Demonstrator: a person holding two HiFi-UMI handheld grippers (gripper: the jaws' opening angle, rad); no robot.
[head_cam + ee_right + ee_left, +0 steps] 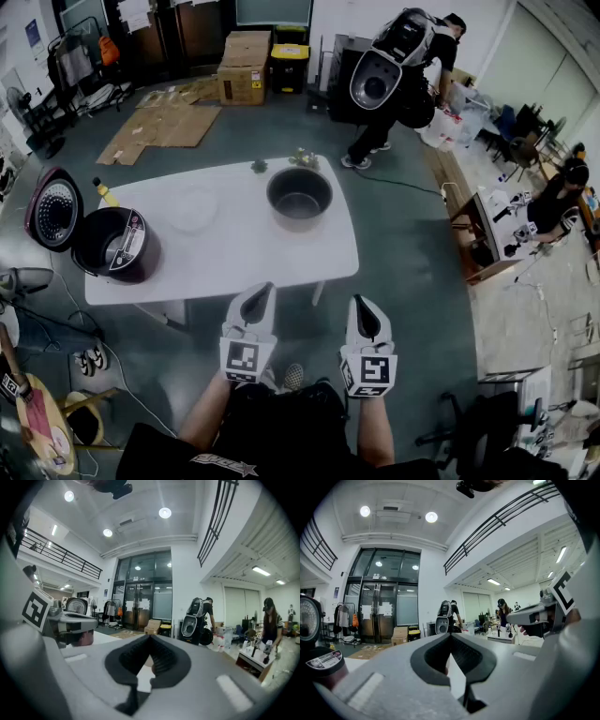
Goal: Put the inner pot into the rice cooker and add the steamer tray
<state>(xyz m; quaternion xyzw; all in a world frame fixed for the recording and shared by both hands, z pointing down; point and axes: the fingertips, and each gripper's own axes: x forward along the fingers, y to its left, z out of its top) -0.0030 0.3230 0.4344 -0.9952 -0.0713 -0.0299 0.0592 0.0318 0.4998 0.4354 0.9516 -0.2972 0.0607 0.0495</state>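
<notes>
The left gripper (262, 292) and the right gripper (360, 305) hovered just off the near edge of the white table (244, 251), each with jaws together and empty. The inner pot (299, 197) stood on the table's far right, the clear steamer tray (192, 208) sat mid-table, and the open rice cooker (117, 246) was at the left end

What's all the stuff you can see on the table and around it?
table: one, white, room's middle.
rice cooker: one, dark red, lid open, table's left end.
inner pot: one, dark grey, table's far side.
steamer tray: one, see-through, between cooker and pot.
cardboard boxes: stacked, brown, floor behind the table.
person with backpack: one, dark clothes, far right.
left gripper: one, grey, shut, empty, before the table.
right gripper: one, grey, shut, empty, beside it.
</notes>
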